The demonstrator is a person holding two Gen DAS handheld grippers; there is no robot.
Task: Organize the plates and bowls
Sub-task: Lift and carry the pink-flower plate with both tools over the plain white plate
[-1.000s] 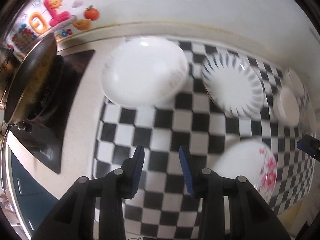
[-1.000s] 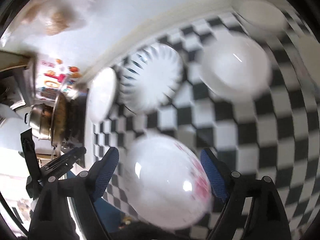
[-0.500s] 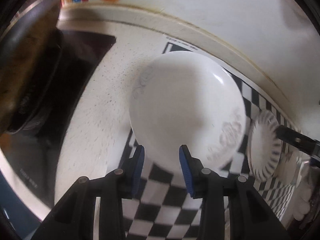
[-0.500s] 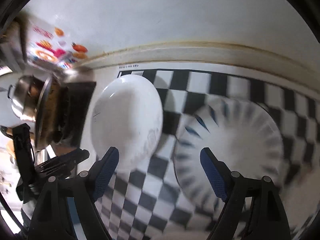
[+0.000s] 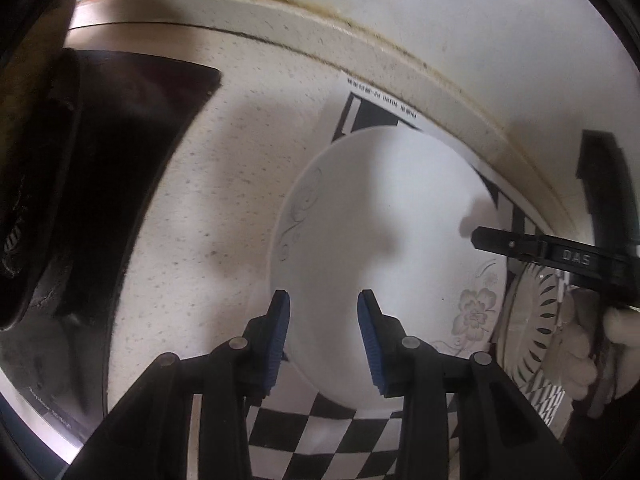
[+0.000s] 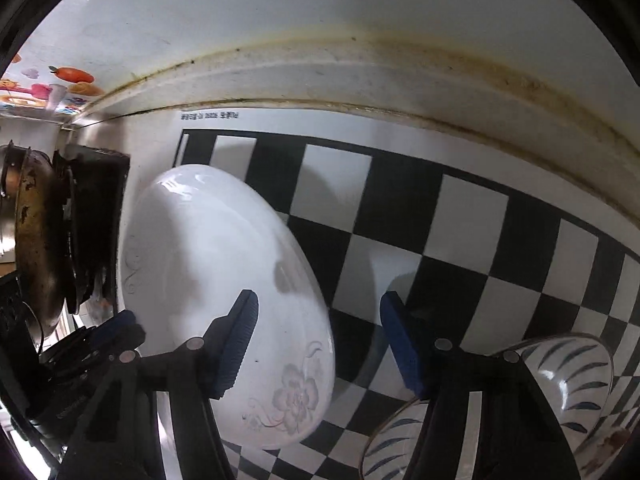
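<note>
A speckled kitchen counter runs along a stained white wall, with a black-and-white chequered mat laid over its right part and a dark stove off to the left. A second ago both grippers were out over the middle of the mat, the left one above bare squares and the right one above a pink-flowered plate; both have since swung toward the mat's back-left corner and dropped closer to the surface, so the large white plate with the faint flower print now fills the space ahead of both. The left gripper hangs over the plate's near edge, its blue pads set narrowly apart with nothing pinched between them; the plate lies just beyond and below the fingertips. The right gripper straddles the plate's right rim, its left finger over the white surface and its right finger over the mat; its jaws have just been closing, yet the pads are not pressing on anything and the gap is still wide. The blue-striped bowl sits just to the right of the right gripper's right finger, partly hidden behind it. Judging from this, the white plate has been picked as the next piece to move, and the approach looks nearly finished, with the grasp itself not yet made.
</note>
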